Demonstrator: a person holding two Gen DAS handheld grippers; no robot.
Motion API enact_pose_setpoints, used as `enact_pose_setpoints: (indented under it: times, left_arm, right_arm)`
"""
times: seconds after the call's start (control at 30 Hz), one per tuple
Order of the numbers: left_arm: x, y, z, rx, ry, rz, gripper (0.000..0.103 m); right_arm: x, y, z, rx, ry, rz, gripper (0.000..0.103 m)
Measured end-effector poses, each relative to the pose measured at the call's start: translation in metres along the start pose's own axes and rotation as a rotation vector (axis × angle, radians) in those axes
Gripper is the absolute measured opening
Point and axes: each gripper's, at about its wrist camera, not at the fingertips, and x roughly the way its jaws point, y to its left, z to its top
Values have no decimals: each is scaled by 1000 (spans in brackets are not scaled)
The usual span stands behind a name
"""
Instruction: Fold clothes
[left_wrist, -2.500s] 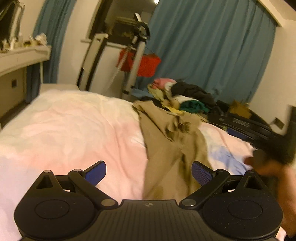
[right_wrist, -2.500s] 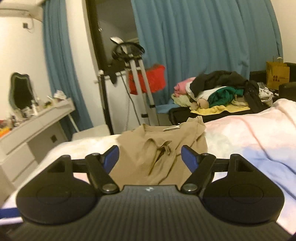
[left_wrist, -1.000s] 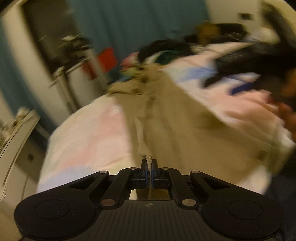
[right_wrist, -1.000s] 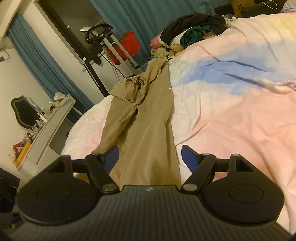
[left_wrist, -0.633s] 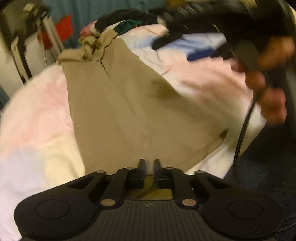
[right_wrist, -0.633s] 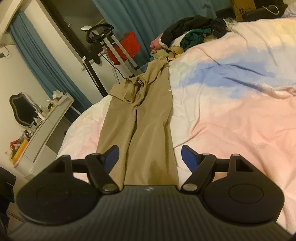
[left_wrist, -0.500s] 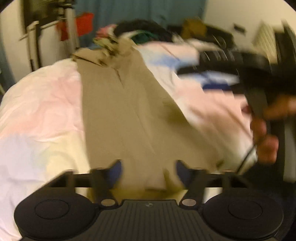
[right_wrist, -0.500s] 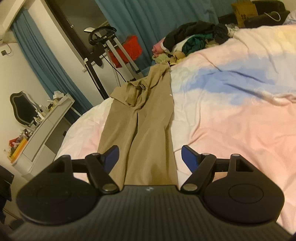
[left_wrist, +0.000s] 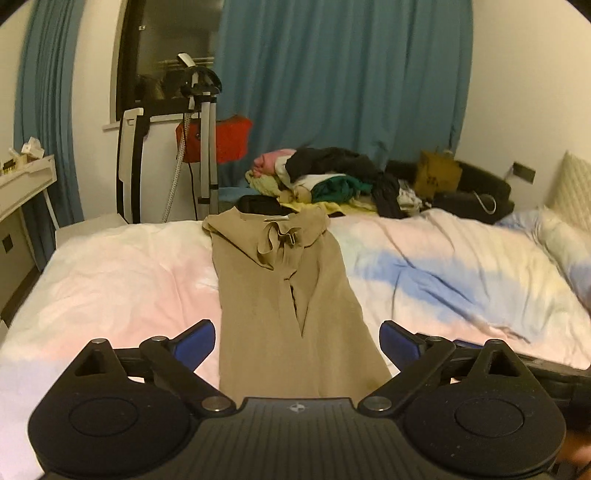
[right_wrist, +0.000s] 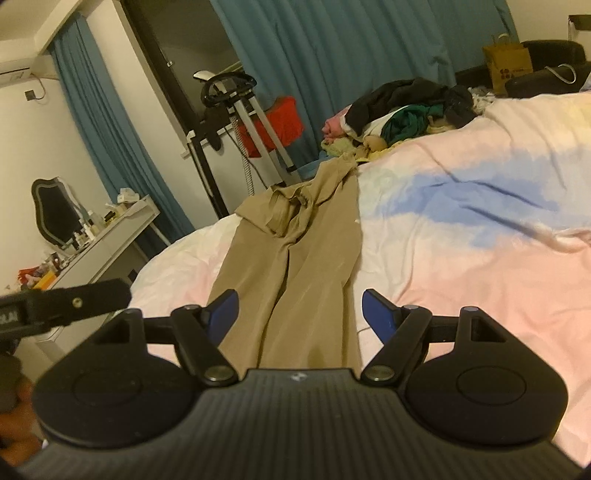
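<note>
Along the middle of the bed (left_wrist: 110, 280), from its near edge to its far edge, lie the tan trousers (left_wrist: 288, 317), spread lengthwise on the pink, white and blue duvet. Their waistband is bunched and folded over at the far edge, and the two legs run side by side toward the near edge, where the hems pass out of sight under the tool bodies. A dark slit shows between the legs partway down.

Both tongs hover over the near end of the trousers and hold nothing. The left tongs (left_wrist: 297, 341) are spread wide, blue pads to either side of the cloth. The right tongs (right_wrist: 299, 310) are likewise spread wide, their pads straddling the legs. Part of the left tool's black body juts in at the left side of the right wrist view, with a few white letters on it too blurred to read.

Past the bed's far edge sits a heap of mixed clothes (left_wrist: 325, 181), black, green, pink and yellow. Beside it to the right stands a brown paper bag (right_wrist: 508, 68) with a dark printed mark that cannot be read. To the left stands a garment steamer (left_wrist: 199, 140) with a red item (left_wrist: 229, 138) behind it, before blue curtains (left_wrist: 340, 74). A white dresser (right_wrist: 107, 243) with a mirror and small clutter stands off the bed's left side.
</note>
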Motion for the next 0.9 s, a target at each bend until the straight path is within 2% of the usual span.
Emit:
enact_pose_setpoints:
  times: [0.13,0.23,0.33,0.43,0.57,0.73,0.77,0.8,0.9]
  left_arm:
    - [-3,6,-15,5,16,1,97]
    - [0,19,-24,15,-9,27,97]
    - [-1,30,-29,1,-40,28,97]
    - [3,41,-31,-10,-64,26,97]
    - [24,57,-39,-66,-21,1,97]
    - [49,74,-42,-118,21,-13,97]
    - [54,77,-42,-127,28,-14,97]
    - [58,80,-42,-135,35,-14,97]
    - [59,88,-40,-132,10,18,97]
  right_arm:
    - [23,3,8,25,61,69,72]
    - [62,8,27,91,129,150,72]
    - [110,20,46,140,151,183,72]
    - [170,33,63,170,170,158,72]
    - [244,49,76,162,165,42,69]
    - [307,49,78,151,175,-108,57]
    - [318,46,78,175,188,-115,44]
    - [324,41,79,211,190,-97,28]
    - [335,30,86,315,178,0,19]
